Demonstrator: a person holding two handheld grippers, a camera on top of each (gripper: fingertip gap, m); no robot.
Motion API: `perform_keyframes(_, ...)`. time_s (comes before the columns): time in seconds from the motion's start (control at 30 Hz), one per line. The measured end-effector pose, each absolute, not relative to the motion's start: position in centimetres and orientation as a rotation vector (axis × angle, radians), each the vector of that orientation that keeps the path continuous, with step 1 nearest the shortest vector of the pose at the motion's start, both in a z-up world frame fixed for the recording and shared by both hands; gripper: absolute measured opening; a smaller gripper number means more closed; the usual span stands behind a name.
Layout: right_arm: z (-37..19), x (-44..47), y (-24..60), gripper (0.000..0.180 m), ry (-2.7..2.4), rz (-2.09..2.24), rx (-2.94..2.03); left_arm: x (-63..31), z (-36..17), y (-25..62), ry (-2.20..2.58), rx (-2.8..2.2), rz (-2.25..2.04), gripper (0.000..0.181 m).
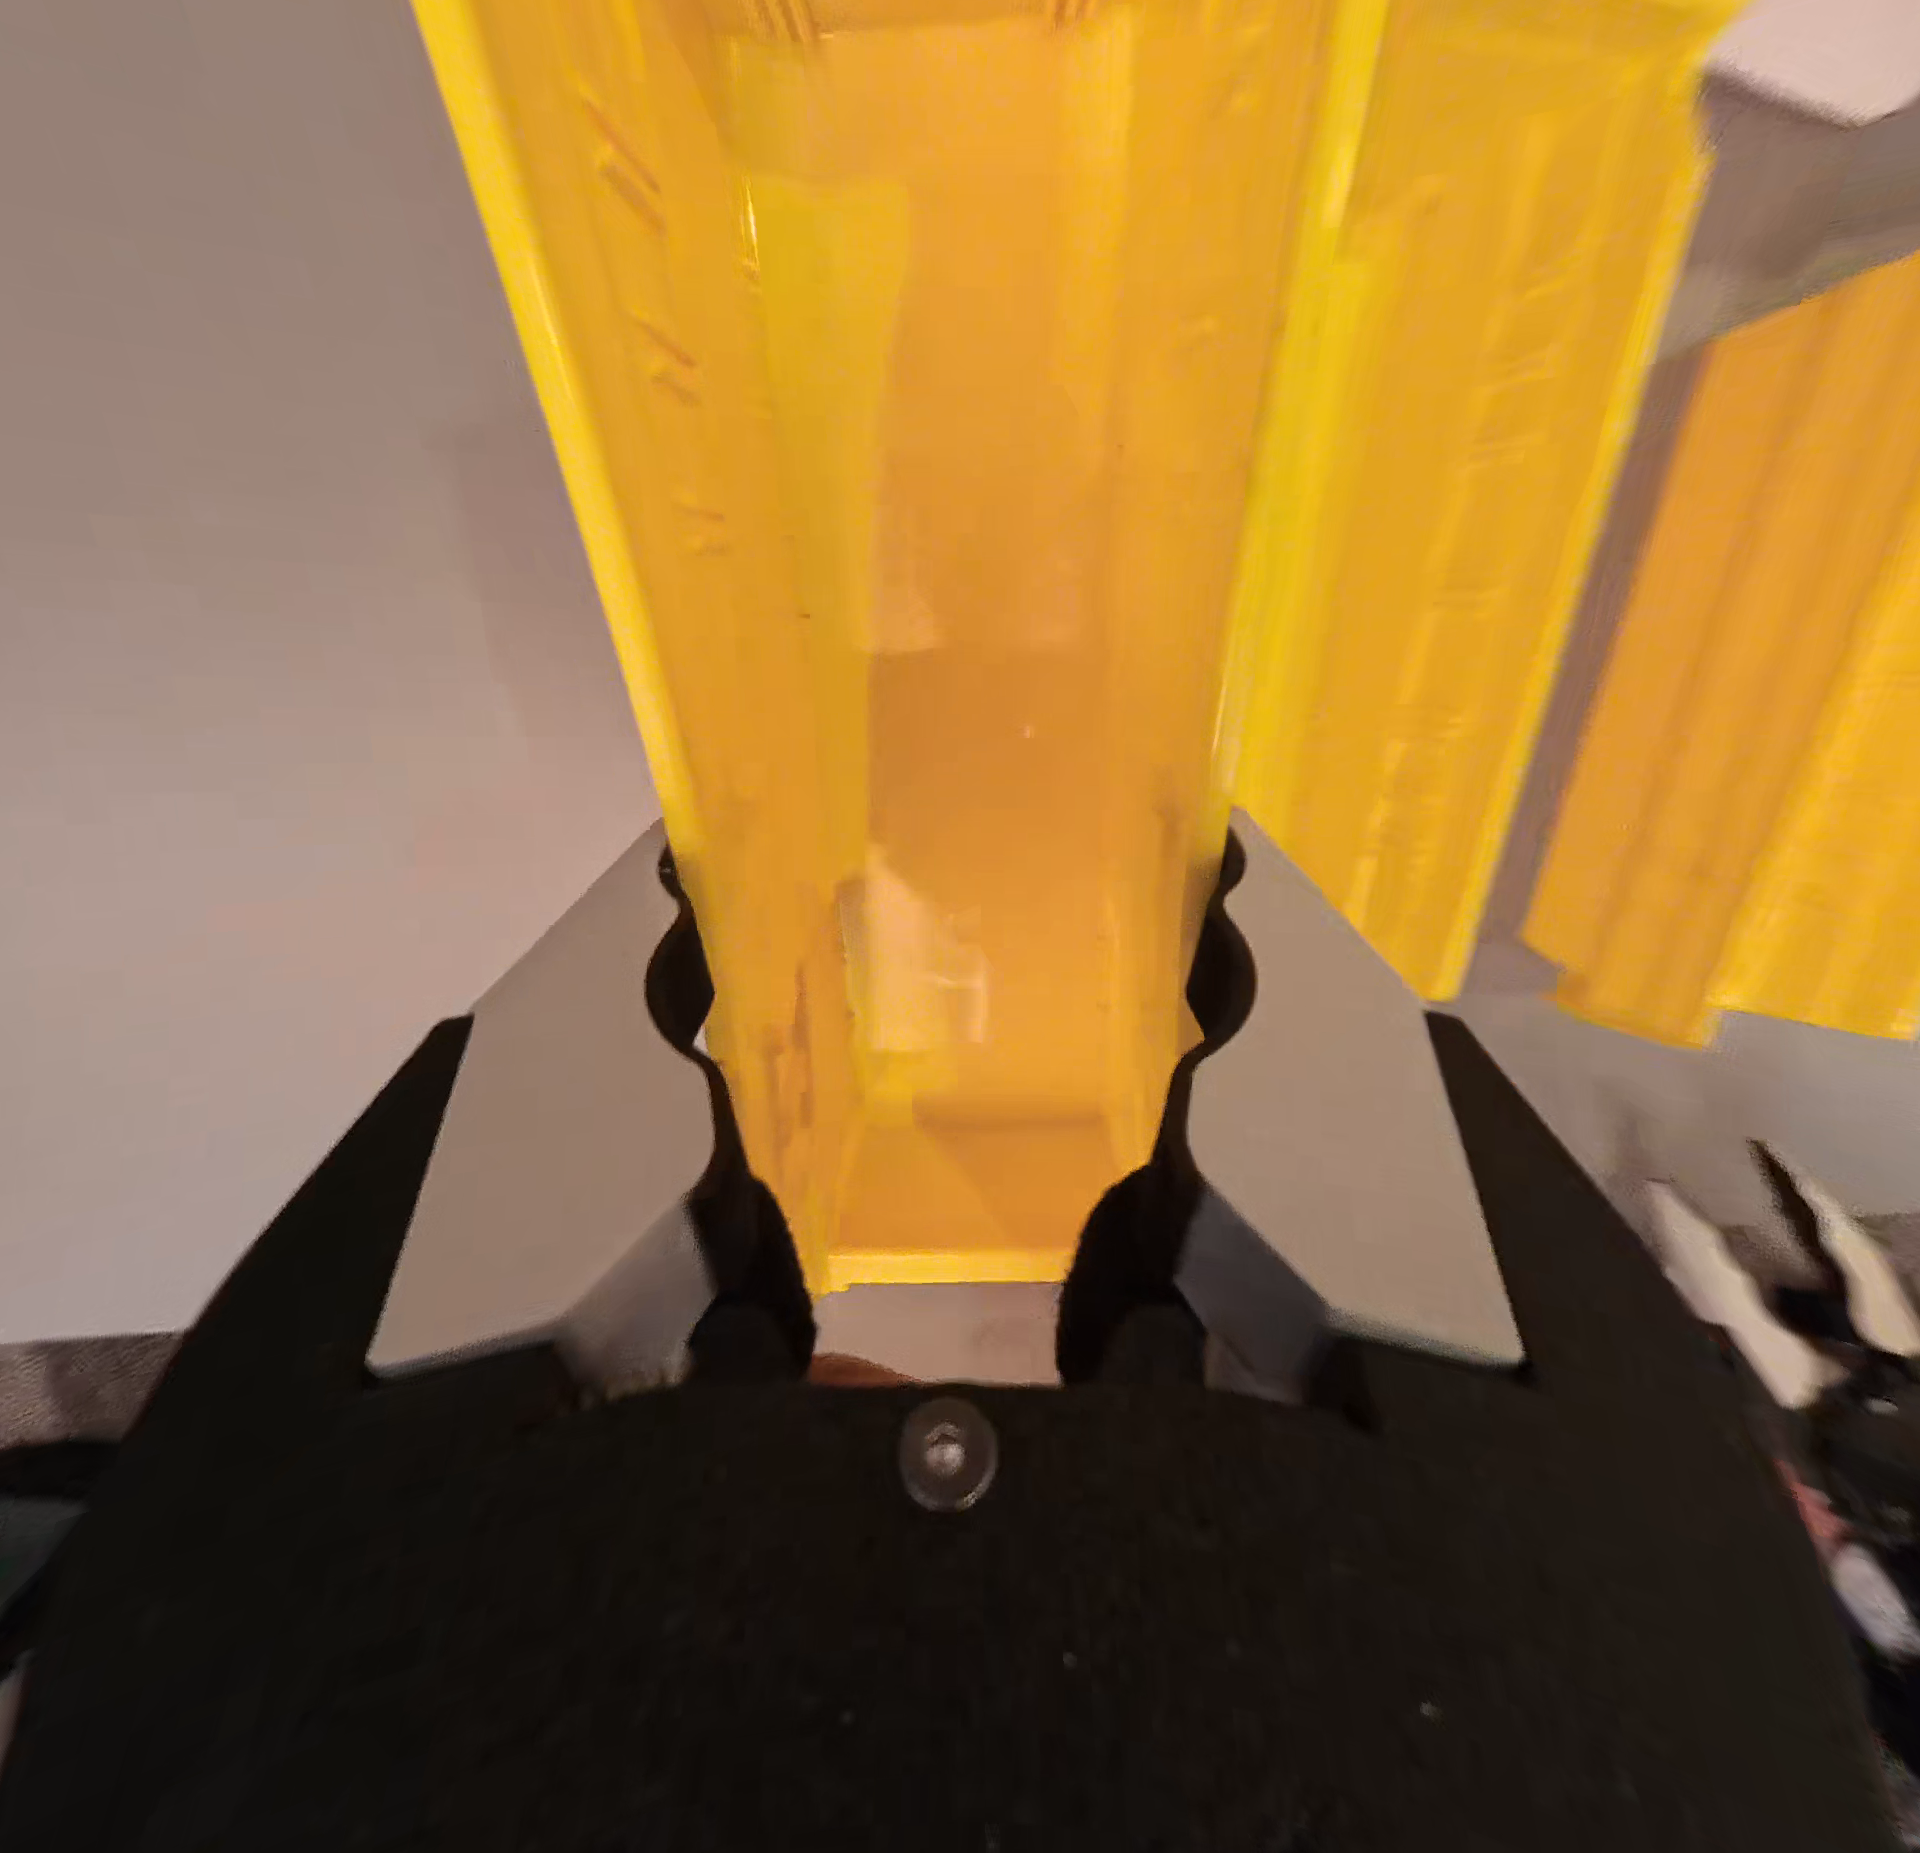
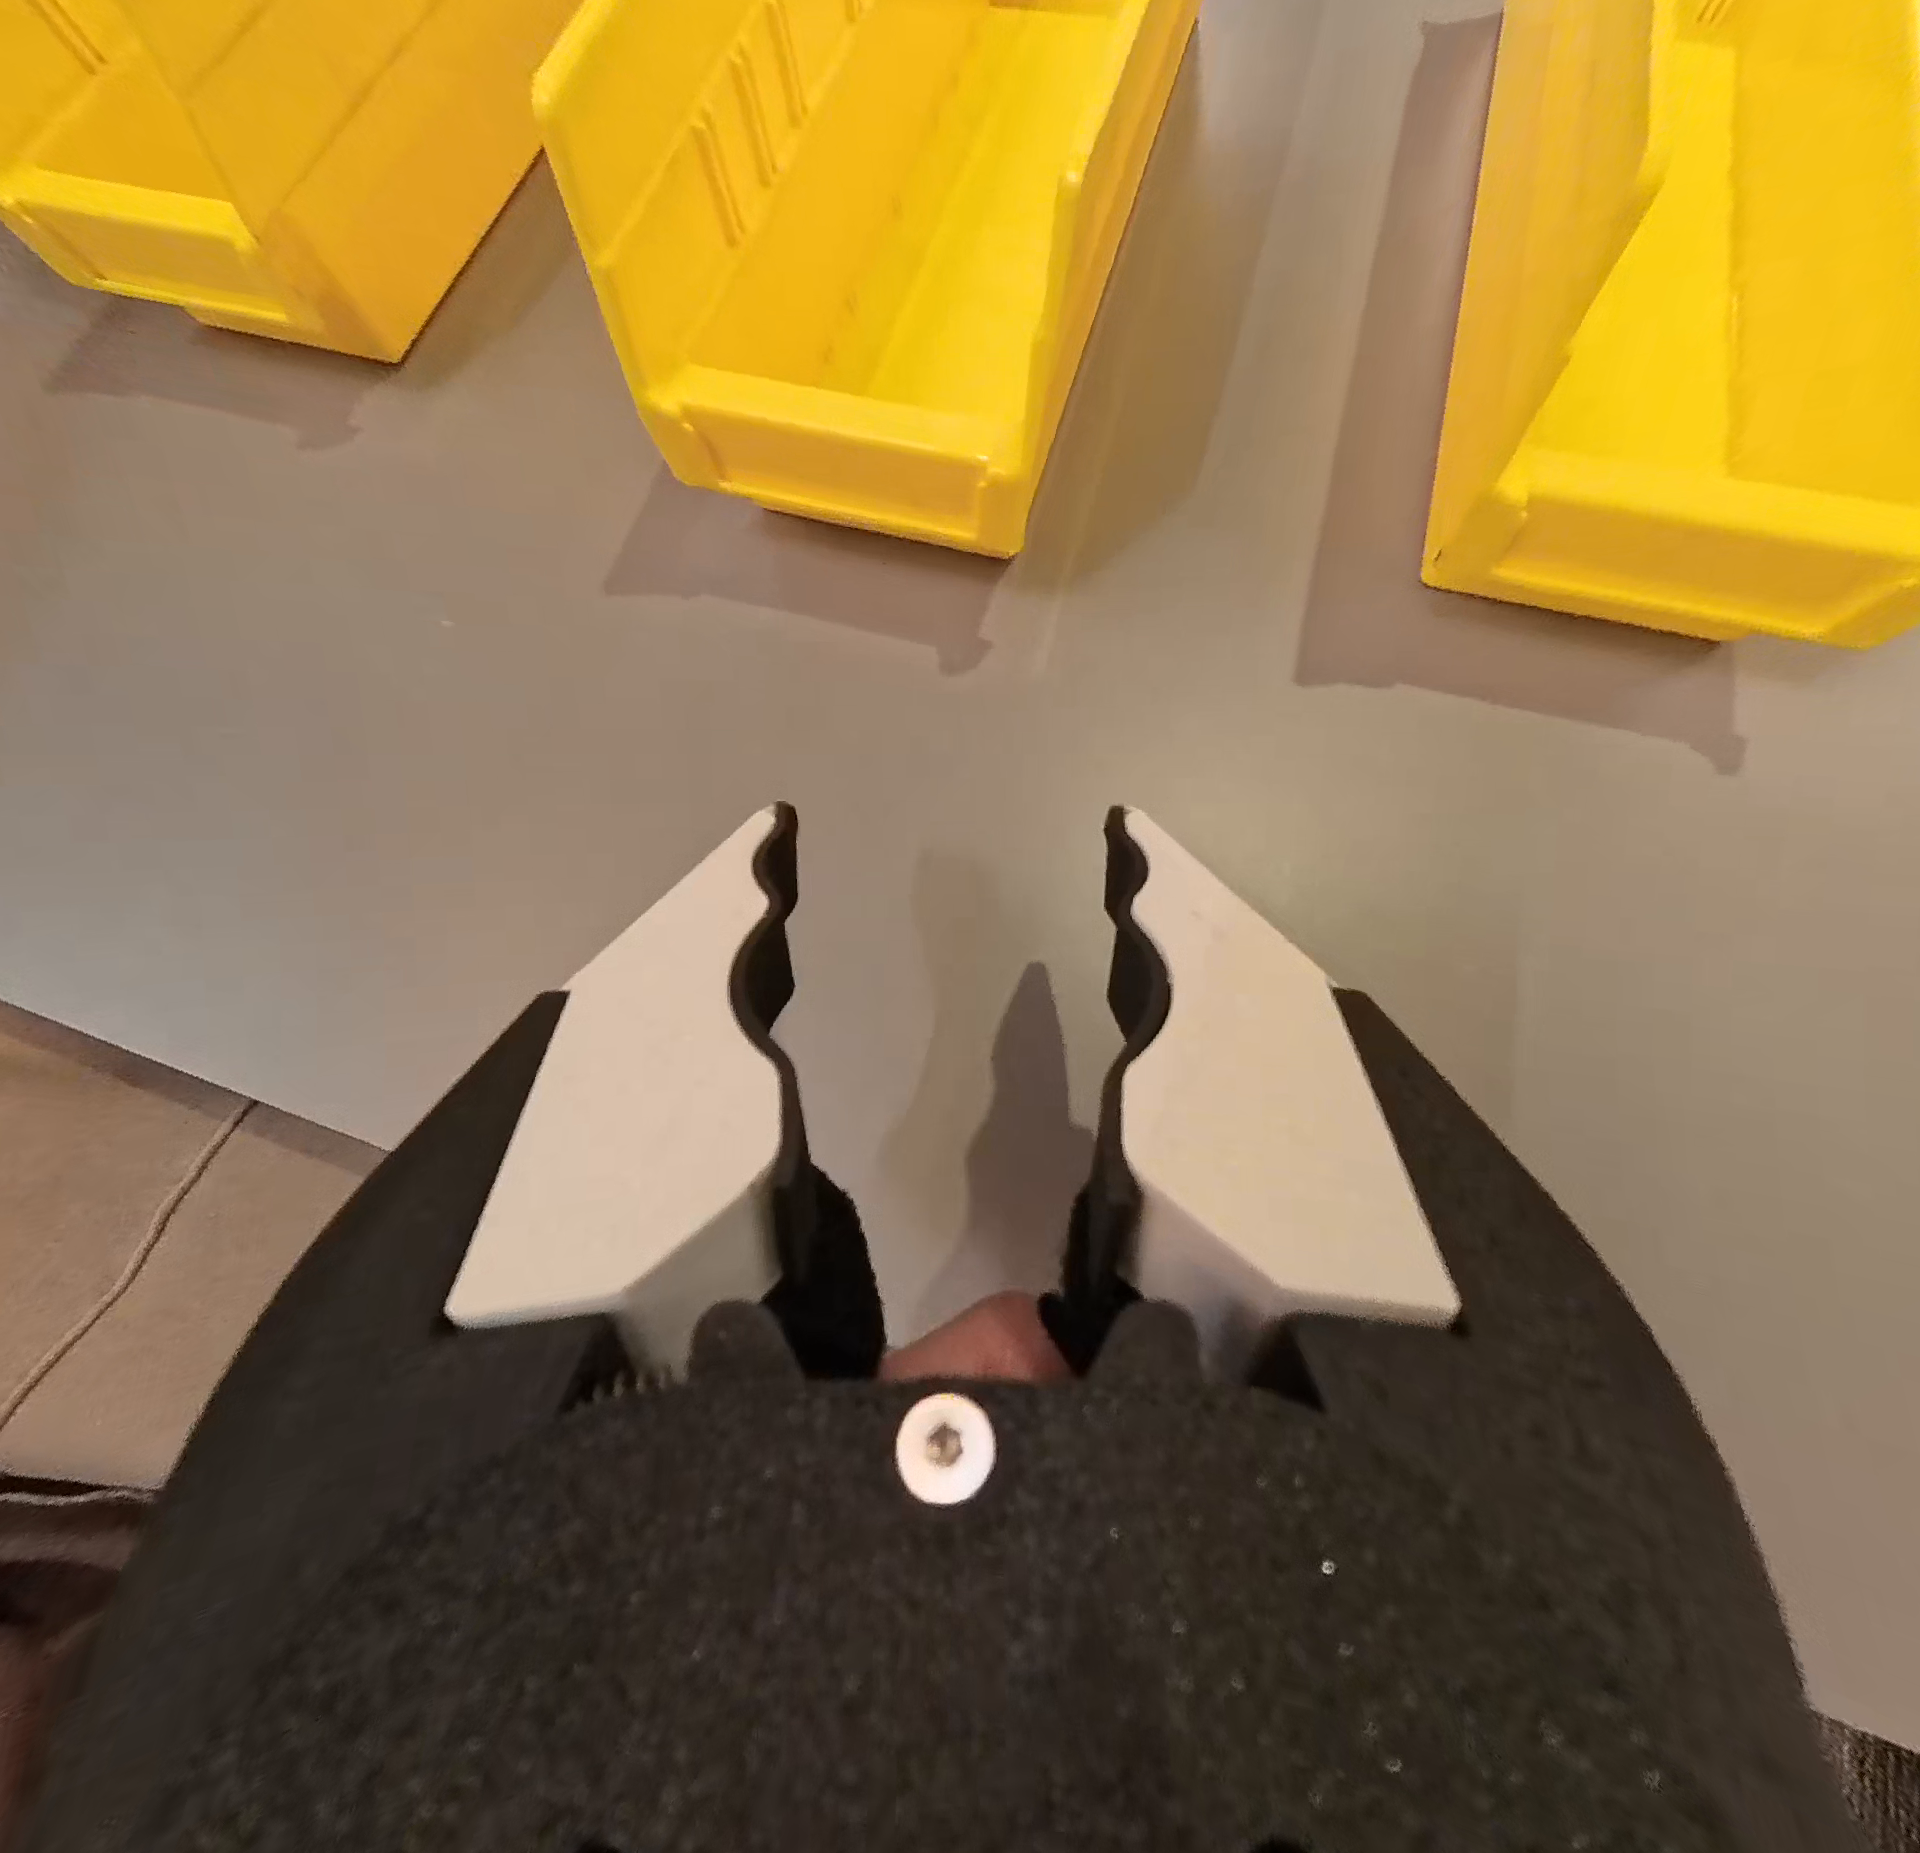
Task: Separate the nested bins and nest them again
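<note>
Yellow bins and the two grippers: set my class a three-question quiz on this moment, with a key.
1. True or false: the left gripper is shut on a yellow bin.
2. How many bins show on the grey table in the right wrist view?
3. The right gripper is: A) gripping a bin B) open and empty C) inside a bin.

Key: 1 true; 2 three; 3 B.

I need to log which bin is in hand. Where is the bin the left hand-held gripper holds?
In the left wrist view, the yellow bin sits between the left hand-held gripper fingers, stretching away from the camera, with more yellow bins on its right.
</note>
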State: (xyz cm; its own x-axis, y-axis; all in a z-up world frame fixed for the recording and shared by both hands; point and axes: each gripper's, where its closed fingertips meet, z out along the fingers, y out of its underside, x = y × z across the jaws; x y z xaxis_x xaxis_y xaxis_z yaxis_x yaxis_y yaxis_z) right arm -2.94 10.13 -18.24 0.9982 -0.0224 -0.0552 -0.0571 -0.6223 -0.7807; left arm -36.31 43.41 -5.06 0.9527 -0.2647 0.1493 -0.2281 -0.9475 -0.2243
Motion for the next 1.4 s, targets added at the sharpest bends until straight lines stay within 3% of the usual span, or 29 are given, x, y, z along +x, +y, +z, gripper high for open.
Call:
perform_keyframes(0.27, -16.8, -4.7, 10.9, 0.059, -0.012, 0.077, -2.174, -21.1, 0.4, 39.2, 0.589, -2.797, -0.383, 0.094)
perform_keyframes(0.57, -16.1, -4.1, 10.5, 0.059, 0.023, 0.109, -2.148, -6.1, -2.5, 32.7, 0.758, -2.846, -0.374, 0.092)
perform_keyframes(1.4, -16.2, -3.3, 10.4, 0.059, 0.062, 0.185, -2.165, -1.2, -12.8, 34.1, 0.51, -2.874, -0.118, 0.097)
